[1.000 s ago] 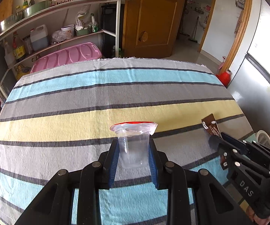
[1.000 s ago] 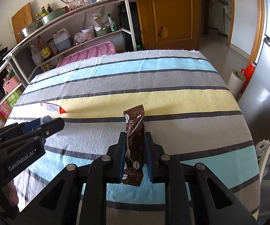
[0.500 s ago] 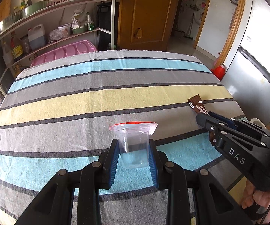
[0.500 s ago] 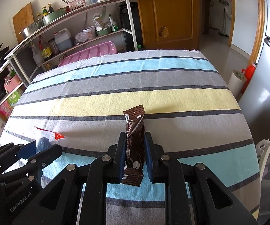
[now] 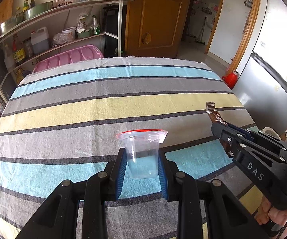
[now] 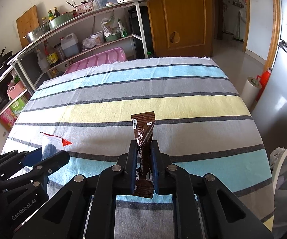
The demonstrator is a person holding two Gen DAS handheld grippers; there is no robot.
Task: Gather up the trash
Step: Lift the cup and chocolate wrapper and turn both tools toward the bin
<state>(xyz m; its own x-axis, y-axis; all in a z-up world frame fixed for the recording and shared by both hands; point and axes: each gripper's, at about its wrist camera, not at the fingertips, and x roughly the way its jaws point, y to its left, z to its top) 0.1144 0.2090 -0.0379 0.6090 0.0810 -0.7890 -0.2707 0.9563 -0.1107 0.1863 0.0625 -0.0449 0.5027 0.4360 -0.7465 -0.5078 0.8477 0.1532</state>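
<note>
Gripping a clear plastic cup [image 5: 142, 157] by its sides, the left gripper [image 5: 142, 159] holds it upright above the striped tablecloth [image 5: 103, 103] — red-edged film at its rim. From the right wrist, the right gripper [image 6: 143, 161] pinches a brown sachet [image 6: 143, 151] upright over that cloth — jaws nearly together.

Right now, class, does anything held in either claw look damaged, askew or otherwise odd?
Yes. The clear plastic cup in the left claw has its red-edged seal film peeled and hanging off the rim. The brown sachet in the right claw is twisted along its length. Nothing looks spilled on the striped cloth.
</note>
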